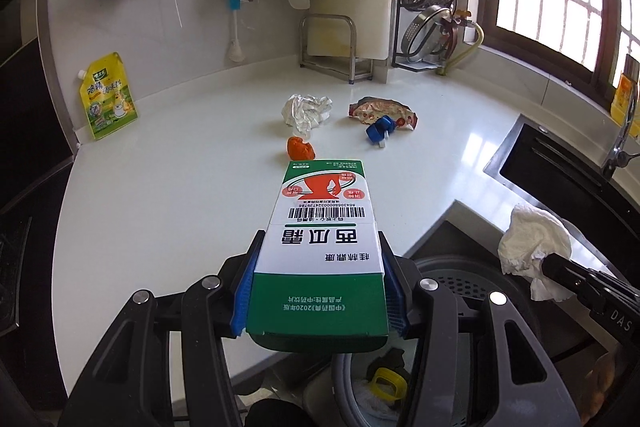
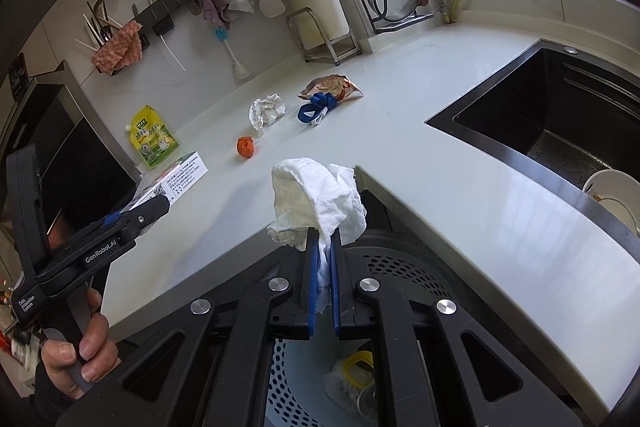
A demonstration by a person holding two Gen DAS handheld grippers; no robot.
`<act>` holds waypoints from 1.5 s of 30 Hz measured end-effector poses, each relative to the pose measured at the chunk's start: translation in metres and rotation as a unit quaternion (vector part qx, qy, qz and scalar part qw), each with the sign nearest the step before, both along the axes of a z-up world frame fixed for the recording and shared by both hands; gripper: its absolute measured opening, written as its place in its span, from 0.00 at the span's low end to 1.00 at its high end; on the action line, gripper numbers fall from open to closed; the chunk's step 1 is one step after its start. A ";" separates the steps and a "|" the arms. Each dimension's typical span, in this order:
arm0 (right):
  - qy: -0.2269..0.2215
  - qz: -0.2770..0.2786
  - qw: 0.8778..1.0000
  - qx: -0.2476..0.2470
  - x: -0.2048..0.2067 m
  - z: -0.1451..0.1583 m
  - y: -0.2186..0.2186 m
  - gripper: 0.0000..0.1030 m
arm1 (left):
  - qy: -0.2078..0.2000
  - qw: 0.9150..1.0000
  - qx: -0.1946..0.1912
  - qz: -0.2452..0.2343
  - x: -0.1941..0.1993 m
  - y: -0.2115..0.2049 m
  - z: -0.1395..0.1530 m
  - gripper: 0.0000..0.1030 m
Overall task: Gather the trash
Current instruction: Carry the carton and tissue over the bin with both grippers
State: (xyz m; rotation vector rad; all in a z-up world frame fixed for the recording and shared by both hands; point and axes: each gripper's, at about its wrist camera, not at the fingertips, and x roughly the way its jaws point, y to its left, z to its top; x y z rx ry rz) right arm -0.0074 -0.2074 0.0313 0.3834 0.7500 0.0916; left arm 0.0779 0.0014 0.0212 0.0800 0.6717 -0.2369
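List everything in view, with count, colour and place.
carton: one, green and white, in left gripper
tissue: one, white, in right gripper
crumpled paper: one, white, mid counter
orange scrap: one, counter, nearest the carton
snack wrapper: one, red and tan, counter
blue clip: one, against the wrapper
yellow pouch: one, leaning on the wall
sink: one, black
bin: one, grey, below the counter edge
left gripper: black, blue pads
right gripper: black, blue pads

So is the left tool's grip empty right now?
No, the left tool is shut on a green-and-white medicine box, its blue pads pressed against both sides of the box.
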 end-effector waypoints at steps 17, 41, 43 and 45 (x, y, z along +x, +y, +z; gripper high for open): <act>0.023 -0.019 0.999 -0.033 -0.074 -0.022 0.001 0.05 | 0.042 0.999 0.015 -0.022 -0.079 -0.038 -0.043 0.49; 0.065 -0.007 0.995 -0.076 -0.069 -0.064 0.016 0.06 | 0.107 0.993 0.042 -0.027 -0.076 -0.053 -0.092 0.50; 0.072 -0.007 0.995 -0.072 -0.068 -0.069 0.014 0.06 | 0.113 0.992 0.042 -0.028 -0.075 -0.054 -0.095 0.50; 0.077 -0.007 0.994 -0.072 -0.066 -0.074 0.013 0.06 | 0.117 0.992 0.042 -0.029 -0.072 -0.053 -0.098 0.50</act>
